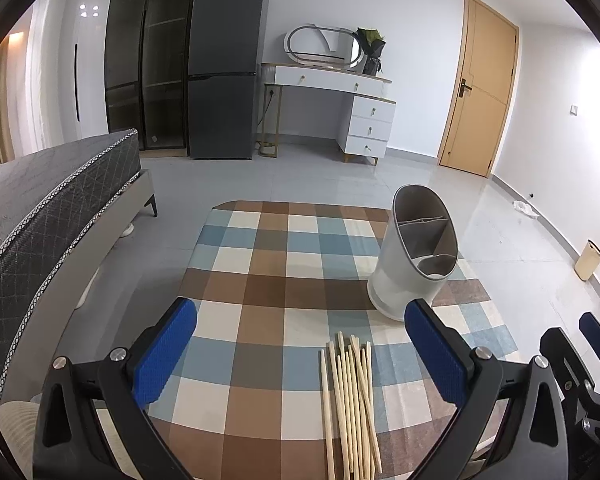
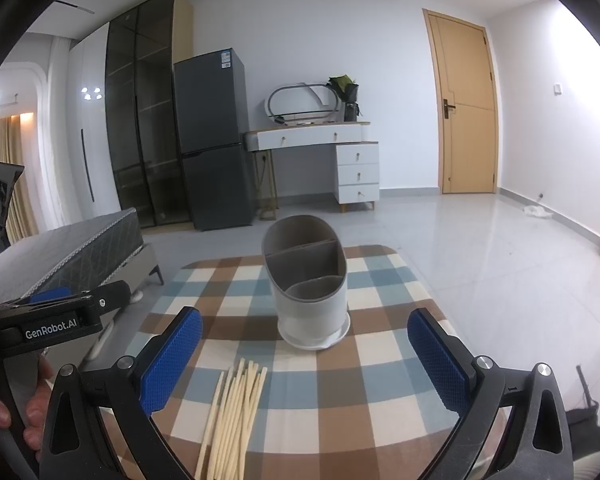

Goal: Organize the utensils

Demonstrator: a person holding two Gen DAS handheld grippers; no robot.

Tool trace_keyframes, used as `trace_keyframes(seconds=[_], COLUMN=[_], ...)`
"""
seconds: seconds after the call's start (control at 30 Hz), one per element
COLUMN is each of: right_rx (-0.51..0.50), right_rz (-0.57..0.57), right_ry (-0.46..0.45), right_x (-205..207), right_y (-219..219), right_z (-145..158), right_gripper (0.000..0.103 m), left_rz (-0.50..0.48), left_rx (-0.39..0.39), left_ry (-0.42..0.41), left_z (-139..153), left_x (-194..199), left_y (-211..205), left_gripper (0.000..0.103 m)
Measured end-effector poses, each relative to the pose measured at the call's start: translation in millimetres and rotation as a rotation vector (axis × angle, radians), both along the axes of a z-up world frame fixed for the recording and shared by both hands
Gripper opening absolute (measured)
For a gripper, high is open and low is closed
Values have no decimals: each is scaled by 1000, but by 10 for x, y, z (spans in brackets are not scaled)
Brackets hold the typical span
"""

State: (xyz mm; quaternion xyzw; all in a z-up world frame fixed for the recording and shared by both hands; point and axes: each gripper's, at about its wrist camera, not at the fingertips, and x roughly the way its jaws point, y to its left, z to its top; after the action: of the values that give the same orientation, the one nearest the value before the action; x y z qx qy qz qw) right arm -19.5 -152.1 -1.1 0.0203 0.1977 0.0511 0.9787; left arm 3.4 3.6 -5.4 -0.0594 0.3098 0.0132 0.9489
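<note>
- Chopsticks (image 1: 350, 408) lie nearest of all, a loose bundle of pale wooden sticks flat on the checked tablecloth (image 1: 260, 280), their tips pointing away toward the far edge of the table.
- In the left wrist view the bundle sits between the two blue pads of the left gripper (image 1: 300, 356), closer to the right-hand pad; in the right wrist view the same sticks (image 2: 232, 412) lie toward the left-hand pad of the right gripper (image 2: 305, 360).
- Both grippers hover above the cloth with their fingers spread wide, nothing between the pads, neither touching the sticks.
- The right gripper's black frame shows at the lower right edge of the left view, and the left tool's body, marked "GenRobot.AI", shows at the left of the right view with a hand (image 2: 16, 412) wrapped round its handle.
- Beyond the sticks, apart from them, stands the utensil holder (image 1: 414, 256), a grey-and-white oval caddy, upright on the cloth, with a slanted mouth and inner walls dividing it into compartments; all of them look empty.
- In the right view the holder (image 2: 310, 300) stands straight ahead, centred between the pads.
- Left of the table runs a bed with a dark quilted mattress (image 1: 52, 208).
- Farthest back, against the wall: a dark fridge (image 1: 224, 68), a white dressing table (image 1: 340, 96) with an oval mirror, and a wooden door (image 1: 482, 92), which is closed.
</note>
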Motion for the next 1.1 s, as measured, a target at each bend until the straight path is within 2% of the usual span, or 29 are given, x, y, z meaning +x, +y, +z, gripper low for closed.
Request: trace_keyframes(seconds=[1.1], right_rx=[-12], right_rz=[-1], right_ry=[3], right_x=[-7], right_y=[5], right_z=[-21], right_gripper=[103], left_rz=[-2], left_rx=[5], left_ry=[9], left_z=[0], left_x=[-11], left_y=[11], left_gripper=[101])
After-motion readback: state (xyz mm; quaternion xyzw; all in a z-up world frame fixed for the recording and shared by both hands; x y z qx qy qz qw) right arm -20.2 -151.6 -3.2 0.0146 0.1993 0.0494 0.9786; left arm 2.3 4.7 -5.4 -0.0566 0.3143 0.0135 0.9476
